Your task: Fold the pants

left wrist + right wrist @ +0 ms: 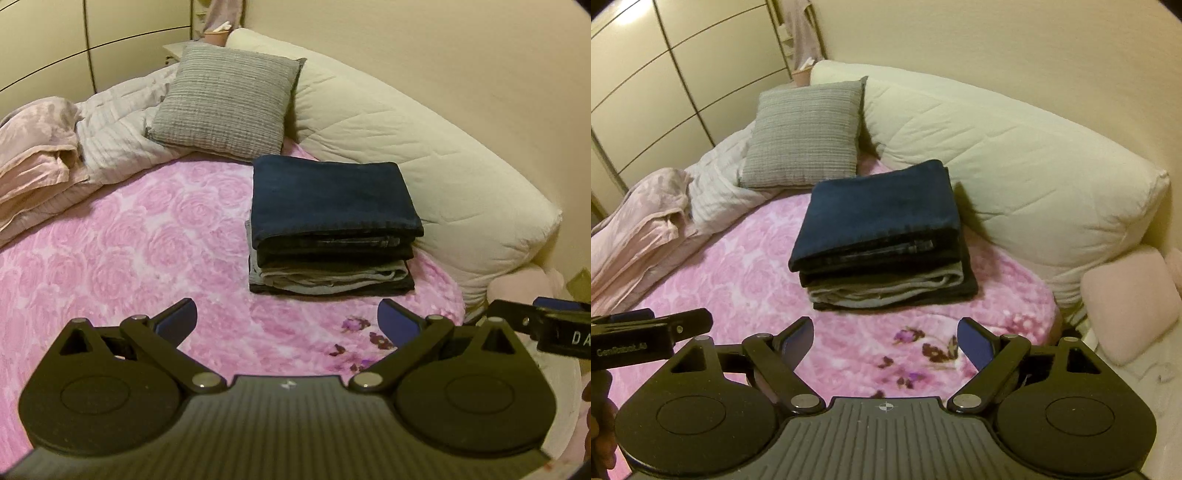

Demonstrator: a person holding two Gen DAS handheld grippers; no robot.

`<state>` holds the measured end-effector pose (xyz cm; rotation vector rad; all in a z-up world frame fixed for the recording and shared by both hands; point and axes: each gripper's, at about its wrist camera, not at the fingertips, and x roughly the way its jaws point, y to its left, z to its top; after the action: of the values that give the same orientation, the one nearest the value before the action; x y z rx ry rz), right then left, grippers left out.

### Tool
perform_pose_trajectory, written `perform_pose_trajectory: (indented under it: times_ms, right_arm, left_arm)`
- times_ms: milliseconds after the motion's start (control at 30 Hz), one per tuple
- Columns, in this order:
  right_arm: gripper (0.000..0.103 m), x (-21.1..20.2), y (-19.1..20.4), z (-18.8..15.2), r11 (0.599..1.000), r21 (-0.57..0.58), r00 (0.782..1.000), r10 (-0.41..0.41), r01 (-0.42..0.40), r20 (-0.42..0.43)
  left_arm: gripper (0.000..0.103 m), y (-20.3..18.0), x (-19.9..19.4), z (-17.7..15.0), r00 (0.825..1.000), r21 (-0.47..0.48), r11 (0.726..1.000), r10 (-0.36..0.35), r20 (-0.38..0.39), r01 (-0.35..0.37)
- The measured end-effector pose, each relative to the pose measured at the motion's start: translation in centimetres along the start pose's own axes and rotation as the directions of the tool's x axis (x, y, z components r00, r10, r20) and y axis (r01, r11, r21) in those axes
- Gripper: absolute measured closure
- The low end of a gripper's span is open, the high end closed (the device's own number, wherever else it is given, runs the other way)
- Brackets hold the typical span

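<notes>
Right now both tools hang above the near edge of the bed, empty: the left tool [286, 319] has its jaws spread wide, and the right tool [886, 341] stands wide too, nothing between the pads of either.

The folded pants [332, 192] top a stack [886, 273] on the pink rose blanket [129, 240], toward the far right side of the bed, just beside the long cream bolster [1015, 177] and near the grey cushion [225, 99]. I count roughly four folded garments in that stack, though the lower layers blur together; one cushion, one bolster, two tools.

The dark blue fabric looks soft, plush and limp, likely light but prone to sagging and unfolding if lifted by one corner. Gripping the thick folded edge facing the tools, one tool at each end, seems safest.
</notes>
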<state>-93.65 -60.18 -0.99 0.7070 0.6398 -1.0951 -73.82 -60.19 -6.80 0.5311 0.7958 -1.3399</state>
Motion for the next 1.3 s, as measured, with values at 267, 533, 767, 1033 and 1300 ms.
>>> perform_pose_trajectory:
  times_ms: [267,533,767,1033,1300]
  right_arm:
    - [0.021,0.5,-1.8,0.7,0.998,-0.056,0.999,0.018,-0.020,-0.027]
    - [0.021,0.5,-2.3,0.4,0.998,-0.068,0.998,0.014,-0.018,-0.053]
    - [0.021,0.3,-2.9,-0.1,0.998,-0.060,0.998,0.010,-0.013,-0.056]
    - [0.021,0.0,-3.4,-0.4,0.998,-0.060,0.999,0.001,-0.004,-0.052]
    - [0.021,0.0,-3.4,-0.4,0.998,-0.067,0.999,0.002,-0.005,-0.048]
  left_arm:
    - [0.001,-2.3,-0.2,-0.6,0.999,-0.009,0.999,0.035,-0.007,-0.035]
    - [0.001,-3.3,-0.1,-1.3,0.998,0.008,0.998,0.057,-0.016,-0.057]
    - [0.001,-4.2,0.0,-1.7,0.999,0.005,0.999,0.045,-0.018,-0.045]
    - [0.001,-5.3,0.0,-1.8,1.000,0.016,1.000,0.026,-0.016,-0.026]
    - [0.001,-5.8,0.0,-1.8,0.999,0.037,0.999,0.040,-0.019,-0.039]
